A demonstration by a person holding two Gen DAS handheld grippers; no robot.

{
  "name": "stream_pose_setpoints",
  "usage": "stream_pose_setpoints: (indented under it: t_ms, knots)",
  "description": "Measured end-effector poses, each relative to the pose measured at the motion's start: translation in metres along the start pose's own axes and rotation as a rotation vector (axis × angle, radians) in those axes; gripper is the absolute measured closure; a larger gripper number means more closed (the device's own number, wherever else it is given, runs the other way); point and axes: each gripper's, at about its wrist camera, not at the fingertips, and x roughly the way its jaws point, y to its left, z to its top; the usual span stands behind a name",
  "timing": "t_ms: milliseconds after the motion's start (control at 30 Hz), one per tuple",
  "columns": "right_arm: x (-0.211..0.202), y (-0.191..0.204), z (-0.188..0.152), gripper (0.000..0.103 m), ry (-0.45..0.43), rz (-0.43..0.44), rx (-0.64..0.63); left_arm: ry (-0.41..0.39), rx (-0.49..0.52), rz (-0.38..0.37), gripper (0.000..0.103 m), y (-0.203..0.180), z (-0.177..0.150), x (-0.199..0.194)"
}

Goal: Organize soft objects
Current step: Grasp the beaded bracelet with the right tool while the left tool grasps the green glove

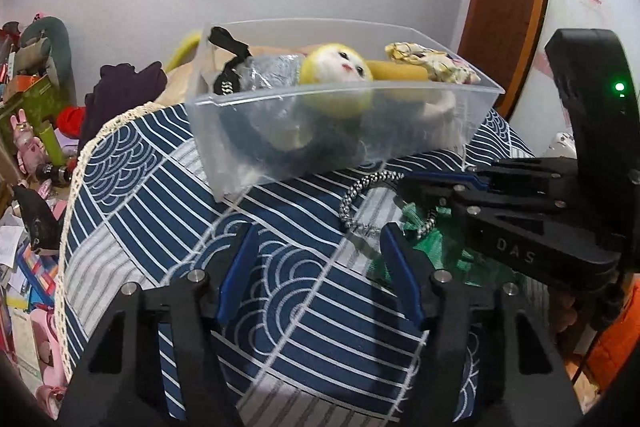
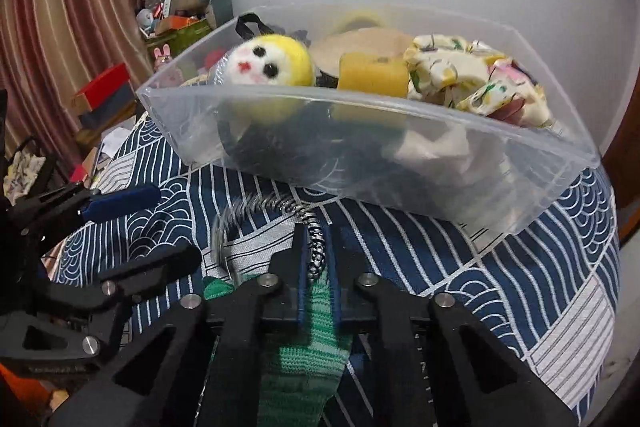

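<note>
So the wave-pattern blue bedspread (image 1: 304,307) has a clear plastic bin (image 1: 400,131) sitting on it, a green knit pouch (image 2: 304,339) and its braided cord (image 1: 352,203) lying just in front.

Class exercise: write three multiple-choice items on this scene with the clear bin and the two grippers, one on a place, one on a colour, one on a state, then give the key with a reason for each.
1. Where does the sponge lie?
A. In the bin
B. On the cloth beside the bin
C. Between the left gripper's fingers

2. What colour is the knit piece in the right gripper?
A. Red
B. Green
C. Purple

3. How does the left gripper stand?
A. Shut on the plush head
B. Shut on the cord
C. Open, nothing held

Key: 1 A, it sits inside, next to the plush head. 2 B, green stripes show between the fingers. 3 C, only the bedcover shows in the gap.
</note>
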Motion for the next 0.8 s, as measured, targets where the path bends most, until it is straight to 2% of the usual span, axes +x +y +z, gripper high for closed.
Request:
stream_pose_setpoints:
  t_ms: [100, 267, 367, 567, 600, 633, 667, 733, 800]
  knots:
    - [-0.016, 0.000, -0.006, 0.096, -0.041, -0.029, 0.005, 0.008, 0.007, -0.014, 0.040, -0.007, -0.002, -0.002]
    - [-0.045, -0.020, -0.016, 0.097, -0.102, -0.071, 0.057, 0.040, 0.020, -0.057, 0.039, -0.025, -0.005, -0.001]
    - [-0.059, -0.034, -0.028, 0.096, -0.116, -0.110, 0.097, 0.069, 0.035, -0.069, 0.030, -0.039, -0.008, 0.007]
    - [-0.074, -0.052, -0.051, 0.096, -0.111, -0.128, 0.171, 0.093, 0.044, -0.082, 0.029, -0.054, -0.015, 0.021]
    - [-0.074, -0.051, -0.053, 0.096, -0.109, -0.125, 0.173, 0.086, 0.053, -0.083, 0.034, -0.056, -0.016, 0.021]
    - [-0.074, -0.050, -0.053, 0.096, -0.109, -0.122, 0.174, 0.084, 0.063, -0.096, 0.046, -0.058, -0.017, 0.020]
    - [-0.074, -0.049, -0.052, 0.096, -0.109, -0.118, 0.174, 0.086, 0.071, -0.114, 0.052, -0.060, -0.017, 0.021]
    - [-0.073, -0.047, -0.050, 0.096, -0.113, -0.111, 0.171, 0.082, 0.091, -0.135, 0.071, -0.064, -0.019, 0.019]
    - [-0.074, -0.044, -0.047, 0.096, -0.121, -0.108, 0.165, 0.079, 0.106, -0.152, 0.080, -0.068, -0.021, 0.018]
